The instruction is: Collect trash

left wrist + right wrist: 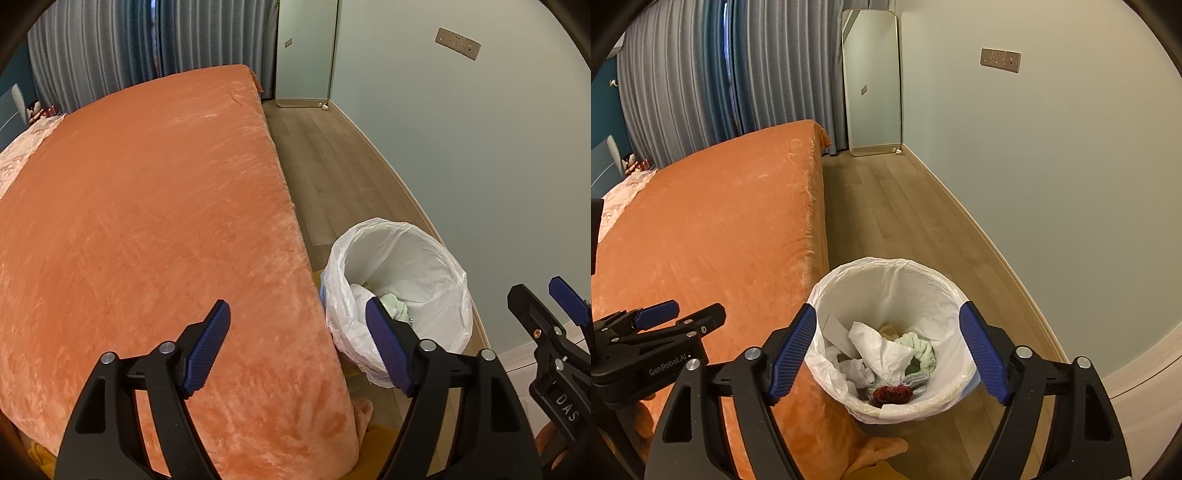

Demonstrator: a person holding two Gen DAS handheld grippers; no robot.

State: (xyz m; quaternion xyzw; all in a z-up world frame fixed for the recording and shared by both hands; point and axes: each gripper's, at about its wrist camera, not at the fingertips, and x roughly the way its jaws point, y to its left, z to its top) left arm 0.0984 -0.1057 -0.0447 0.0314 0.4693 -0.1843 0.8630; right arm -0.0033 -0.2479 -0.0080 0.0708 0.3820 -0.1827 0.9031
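A trash bin lined with a white plastic bag [938, 398] stands on the floor beside the bed; it also shows in the left wrist view [439, 325]. Inside lie crumpled white tissue [882, 350], a pale green cloth [919, 343], a piece of card [836, 328] and a dark red scrunchie-like item [892, 395]. My right gripper [888, 354] is open and empty, held above the bin mouth. My left gripper [299, 347] is open and empty, over the bed's edge next to the bin. Each gripper shows in the other's view, the right [546, 321] and the left [665, 317].
A bed with an orange plush cover [147, 221] fills the left. A wood floor strip [897, 221] runs between the bed and the pale wall. A tall mirror [873, 85] leans at the far end by grey curtains [701, 81]. A pink quilt [22, 155] lies at the bed's far left.
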